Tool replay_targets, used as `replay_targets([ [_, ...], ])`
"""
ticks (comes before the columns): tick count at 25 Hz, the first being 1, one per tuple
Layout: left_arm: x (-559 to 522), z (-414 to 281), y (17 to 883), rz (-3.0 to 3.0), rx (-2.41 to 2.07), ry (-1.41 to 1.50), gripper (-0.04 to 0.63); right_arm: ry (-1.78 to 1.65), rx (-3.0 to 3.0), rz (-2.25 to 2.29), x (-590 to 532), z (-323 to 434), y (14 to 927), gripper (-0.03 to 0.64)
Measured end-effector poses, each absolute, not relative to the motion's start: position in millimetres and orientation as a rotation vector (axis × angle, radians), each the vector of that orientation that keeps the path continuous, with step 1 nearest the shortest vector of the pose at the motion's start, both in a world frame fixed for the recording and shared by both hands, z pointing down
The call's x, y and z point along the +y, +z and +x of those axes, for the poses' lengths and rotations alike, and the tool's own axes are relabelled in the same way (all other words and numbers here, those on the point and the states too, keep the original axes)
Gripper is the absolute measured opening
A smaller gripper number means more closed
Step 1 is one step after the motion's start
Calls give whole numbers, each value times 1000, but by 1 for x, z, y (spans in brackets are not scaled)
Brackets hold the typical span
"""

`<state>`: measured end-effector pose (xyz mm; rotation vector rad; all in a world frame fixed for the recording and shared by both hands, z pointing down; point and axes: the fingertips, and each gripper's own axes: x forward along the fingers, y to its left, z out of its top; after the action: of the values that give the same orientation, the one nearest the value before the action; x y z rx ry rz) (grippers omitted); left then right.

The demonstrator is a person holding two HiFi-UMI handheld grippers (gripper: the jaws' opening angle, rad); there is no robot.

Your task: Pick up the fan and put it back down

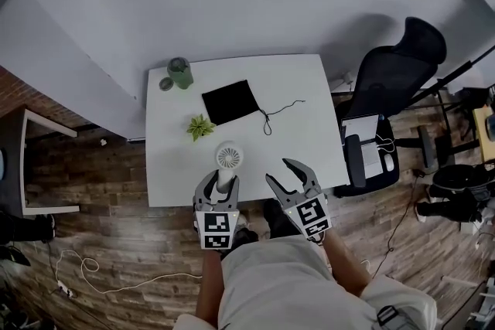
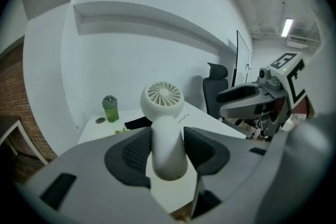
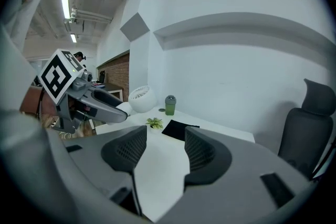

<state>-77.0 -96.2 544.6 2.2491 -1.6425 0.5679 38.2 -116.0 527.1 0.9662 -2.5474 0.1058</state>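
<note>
So the white handheld fan with the round slotted head (image 1: 228,158) is gripped round its handle by the left gripper (image 1: 221,182), with the dark ribbed pads pressed against both sides of the stem. It's held upright right at the near edge of the white table (image 1: 302,135), towards the left corner. Whether its foot is touching the tabletop or is a bit off it can't be told from any view, tbh. The right gripper (image 1: 280,171) is held just beside it along the same near edge, jaws spread wide and nothing between them.

What could go wrong: the handle looks smooth and rounded and it's grabbed low, so with the big head up top the fan could swivel or tip in the pads if it's moved fast. The bigger worry is the spot. If the fan is set down a touch short, the foot could land half off the edge and the whole thing could be dumped on the wooden floor (image 1: 116,243). A narrow foot could also topple once the jaws are opened. The small green plant (image 1: 200,126) sits just behind the fan, so it could be knocked if the fan is carried further in.
</note>
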Motion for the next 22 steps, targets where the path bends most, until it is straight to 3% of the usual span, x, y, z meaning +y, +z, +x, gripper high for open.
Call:
replay_targets([
  [22,-84,-73,533,2316,-1608,546,187,98,-2535,1026,-99,44,518,229],
])
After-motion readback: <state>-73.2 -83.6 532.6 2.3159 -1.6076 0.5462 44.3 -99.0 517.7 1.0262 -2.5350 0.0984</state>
